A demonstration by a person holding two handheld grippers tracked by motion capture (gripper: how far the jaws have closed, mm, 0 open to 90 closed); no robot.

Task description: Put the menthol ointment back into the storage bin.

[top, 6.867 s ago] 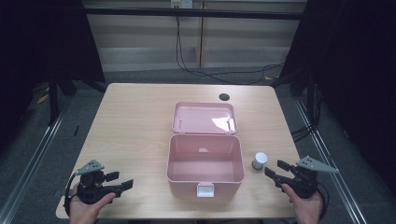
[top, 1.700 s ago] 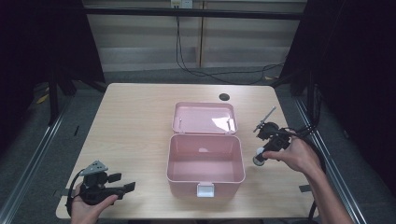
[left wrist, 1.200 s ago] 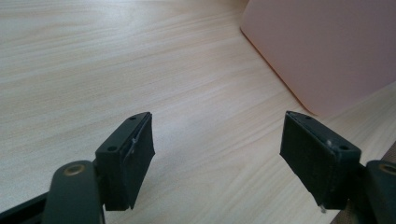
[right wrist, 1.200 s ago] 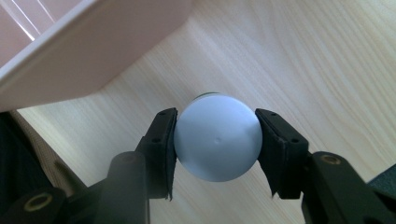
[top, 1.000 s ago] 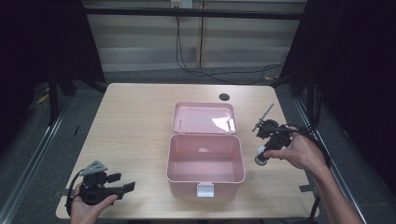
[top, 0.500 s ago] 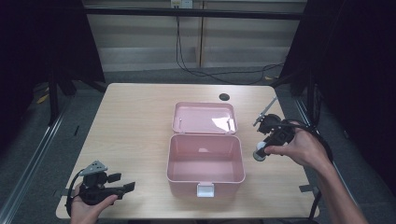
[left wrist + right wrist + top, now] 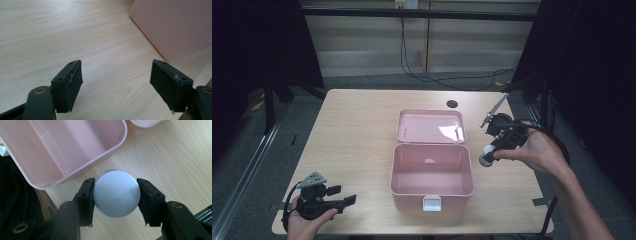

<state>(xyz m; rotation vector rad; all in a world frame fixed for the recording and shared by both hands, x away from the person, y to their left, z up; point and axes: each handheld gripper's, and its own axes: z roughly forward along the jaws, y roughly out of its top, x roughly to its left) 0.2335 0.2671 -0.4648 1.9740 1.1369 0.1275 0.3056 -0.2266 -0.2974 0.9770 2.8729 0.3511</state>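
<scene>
**A:** Pink plastic box sits open mid-table, lid flipped back flat behind it. What's the right gripper got?

**B:** A white round-topped thing, looks like a light bulb. In the right gripper view both black pads are pressed against its sides, so it's clamped tight. In the high view the bulb hangs off the wooden table, just beside the box's right wall, not over the opening.

**A:** And the box itself?

**B:** From the right gripper view the bulb is just outside the rim of the box, with bare tabletop under it.

**A:** Left side?

**B:** Left gripper is low at the near left corner of the table, held in the person's hand. In the left gripper view its jaws stand wide apart with nothing between them, just wood grain, and the pink side of the box at the upper right.
</scene>
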